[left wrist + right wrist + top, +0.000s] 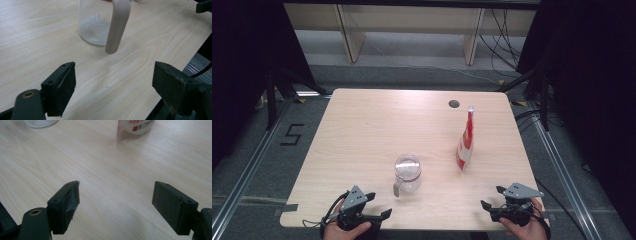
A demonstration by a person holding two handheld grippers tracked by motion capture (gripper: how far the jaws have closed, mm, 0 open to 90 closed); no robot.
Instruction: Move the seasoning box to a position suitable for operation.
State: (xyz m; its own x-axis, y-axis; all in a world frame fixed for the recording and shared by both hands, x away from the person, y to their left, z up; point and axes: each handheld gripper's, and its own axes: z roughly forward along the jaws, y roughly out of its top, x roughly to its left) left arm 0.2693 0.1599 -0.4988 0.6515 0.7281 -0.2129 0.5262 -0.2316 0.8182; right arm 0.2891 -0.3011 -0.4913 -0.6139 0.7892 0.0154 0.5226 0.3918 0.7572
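Clear glass jug [407, 172] w/ handle, tall red-white pouch [466, 142], wood-grain table [362, 135]

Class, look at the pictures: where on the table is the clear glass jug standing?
In the high view the clear glass jug stands near the table's front edge, just ahead of the left tool, left of the red-and-white pouch.

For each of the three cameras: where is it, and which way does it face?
High view: above the near edge, facing forward and down on the table; hands with left tongs and right tongs show.
Left gripper view: on the left tongs, jaws open, facing the glass jug.
Right gripper view: on the right tongs, jaws open, facing the red-and-white pouch.
Shared: the jug shows in all three.
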